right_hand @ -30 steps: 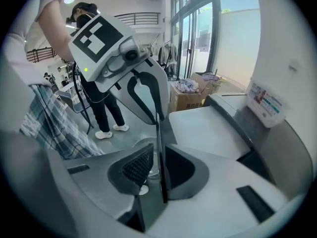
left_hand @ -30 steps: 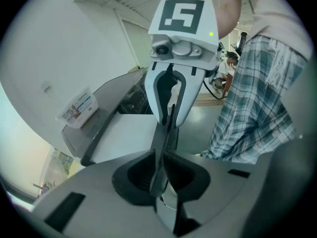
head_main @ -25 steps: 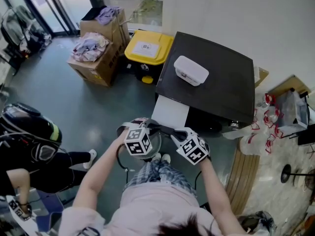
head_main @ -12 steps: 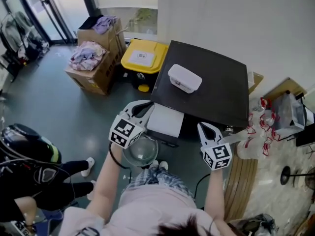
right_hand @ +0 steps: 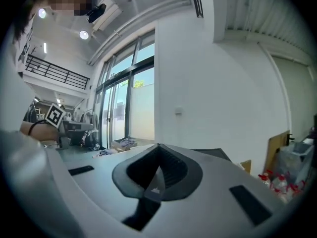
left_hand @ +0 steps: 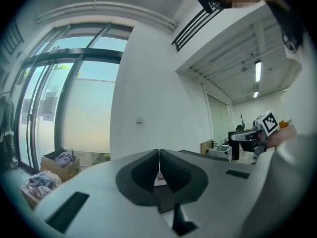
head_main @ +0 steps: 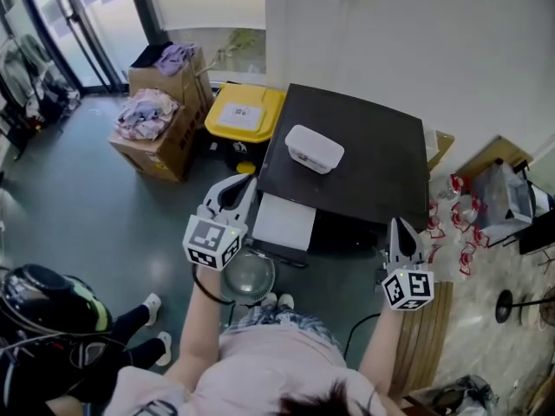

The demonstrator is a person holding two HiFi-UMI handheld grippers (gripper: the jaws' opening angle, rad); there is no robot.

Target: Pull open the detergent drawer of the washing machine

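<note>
The washing machine (head_main: 360, 159) has a black top with a white lidded box (head_main: 314, 148) on it. Its white detergent drawer (head_main: 284, 221) sticks out at the front left, above the round door glass (head_main: 248, 276). My left gripper (head_main: 234, 189) is held level just left of the drawer, touching nothing. Its jaws (left_hand: 159, 155) are closing to a shut line with nothing between them. My right gripper (head_main: 401, 232) hovers off the machine's front right corner, shut and empty (right_hand: 159, 150). Both gripper views look over the machine's top toward the white wall.
A yellow-lidded bin (head_main: 244, 111) and cardboard boxes of clothes (head_main: 154, 121) stand left of the machine. Red-capped bottles (head_main: 451, 225) and a wooden board (head_main: 427, 336) lie at the right. A person in dark clothes (head_main: 52, 319) crouches at the lower left.
Both grippers rose from close together in front of the drawer and spread apart, the left up and left, the right far to the right. Both have turned level.
</note>
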